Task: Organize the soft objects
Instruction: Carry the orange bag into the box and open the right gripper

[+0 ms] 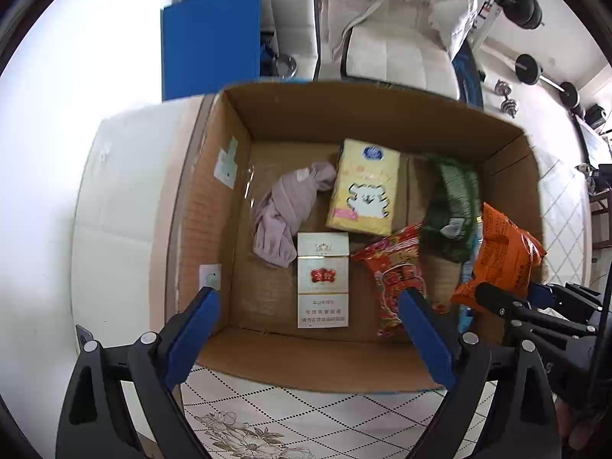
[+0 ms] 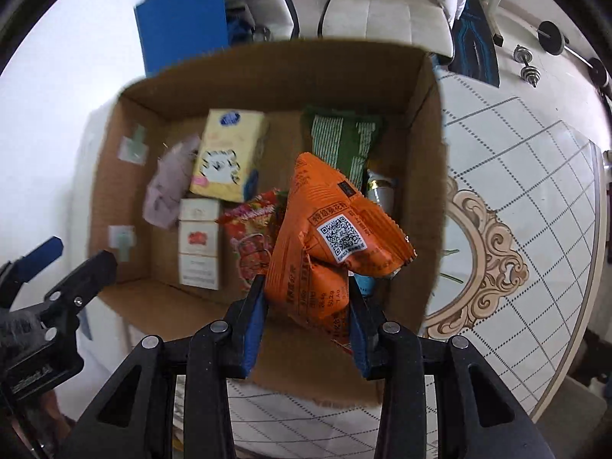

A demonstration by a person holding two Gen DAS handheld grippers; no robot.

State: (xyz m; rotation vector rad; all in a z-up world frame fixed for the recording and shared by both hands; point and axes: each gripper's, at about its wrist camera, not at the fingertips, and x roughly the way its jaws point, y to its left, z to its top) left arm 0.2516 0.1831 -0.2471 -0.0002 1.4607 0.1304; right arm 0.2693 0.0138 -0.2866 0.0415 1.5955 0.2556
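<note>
**Orange snack packet pinched above the cardboard box**

Orange foil fills the middle of the right wrist view: the orange snack packet (image 2: 325,244), printed with a QR code, is pinched at its lower end between the blue pads of the right gripper (image 2: 306,317), and it hangs over the open cardboard box (image 2: 267,65). From the left wrist view the same packet (image 1: 501,256) shows at the box's right wall, with the right gripper (image 1: 508,298) clamped on its lower edge.

The left gripper (image 1: 310,332) is spread wide with nothing between its blue pads, poised over the near edge of the box (image 1: 344,111).

On the box floor lie several things. A mauve cloth (image 1: 287,210) is crumpled at the left, just beside a yellow tissue pack (image 1: 363,187) with a white animal printed on it. A white cigarette pack (image 1: 323,279) with a red emblem lies near the front, touching the cloth. To its right lies a red snack packet (image 1: 390,267), and beyond that a green snack bag (image 1: 451,210) by the right wall. In the right wrist view, a can-like thing (image 2: 380,191) shows between the green bag (image 2: 344,141) and the orange packet; what it is I cannot tell.

The box sits on a white patterned table (image 2: 516,191). A blue board (image 1: 210,42) and a white padded jacket (image 1: 397,19) are behind the box.
</note>
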